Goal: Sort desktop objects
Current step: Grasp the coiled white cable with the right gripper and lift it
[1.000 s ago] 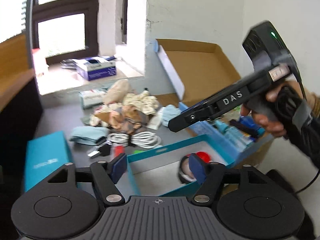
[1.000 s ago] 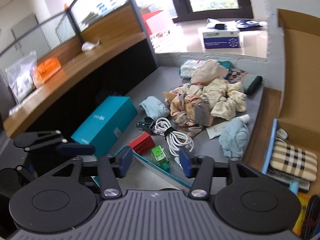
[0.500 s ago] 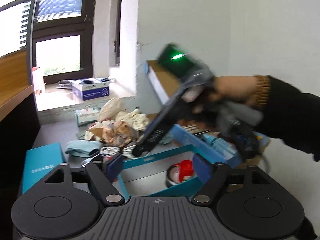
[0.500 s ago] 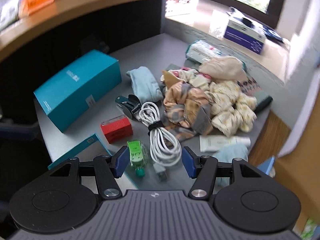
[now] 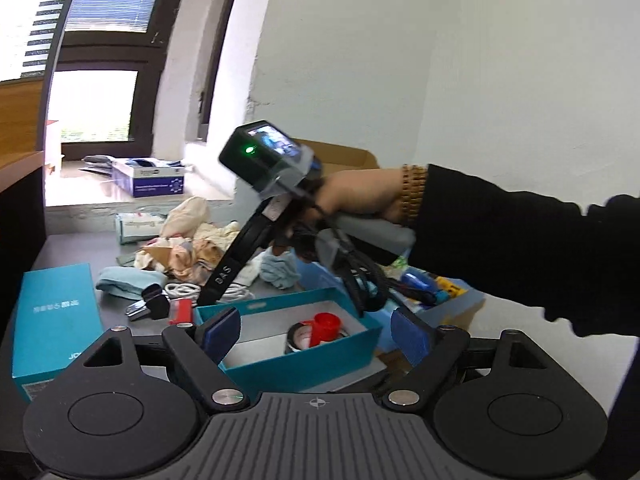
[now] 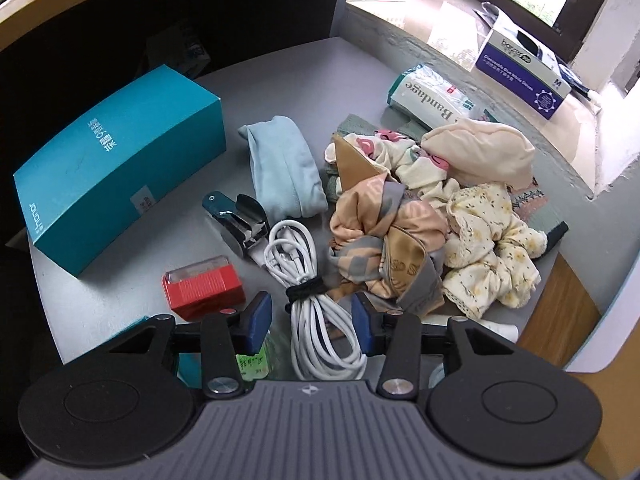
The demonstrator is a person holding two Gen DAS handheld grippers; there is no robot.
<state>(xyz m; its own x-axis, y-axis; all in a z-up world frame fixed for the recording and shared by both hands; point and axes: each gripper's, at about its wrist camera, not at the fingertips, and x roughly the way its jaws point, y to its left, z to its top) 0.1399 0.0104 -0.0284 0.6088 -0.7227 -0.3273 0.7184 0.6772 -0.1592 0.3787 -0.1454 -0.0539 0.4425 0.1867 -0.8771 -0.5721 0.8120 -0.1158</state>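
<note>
White cable point(image 6: 308, 320): coiled, cinched at the middle by a black tie, flat on the grey desk point(image 6: 300, 80), directly between the blue pads point(image 6: 258, 322) of the right gripper point(image 6: 310, 322). Jaws closing around the bundle, roughly half apart; a sliver of gap visible at the left pad, the right pad at the outer strands, no firm pinch to be seen. Just left of the coil, a small red box point(image 6: 204, 290); beyond that, a dark staple remover point(image 6: 236, 220) touching the cable's upper loop, and a closed teal box point(image 6: 116, 168) farther left. Above the remover, a folded light blue cloth point(image 6: 284, 172). To the right, touching the coil, a heap of crumpled clothes point(image 6: 432, 216), with a bandage pack point(image 6: 432, 100) behind it and a glove box point(image 6: 524, 78) on the sill. Under the left finger, part of a green bottle point(image 6: 252, 364), mostly hidden. In the left wrist view, left gripper point(image 5: 316, 334) held level over an open teal tray point(image 5: 304, 364), fingers spread wide, nothing between them. Inside the tray, a red cup-like piece point(image 5: 326, 326) on a roll of tape point(image 5: 298, 340). Behind the tray, a hand point(image 5: 356, 196) in a black sleeve point(image 5: 500, 248) on the other gripper's handle, tool slanted steeply down to the desk, its tips hidden by the tray wall.
</note>
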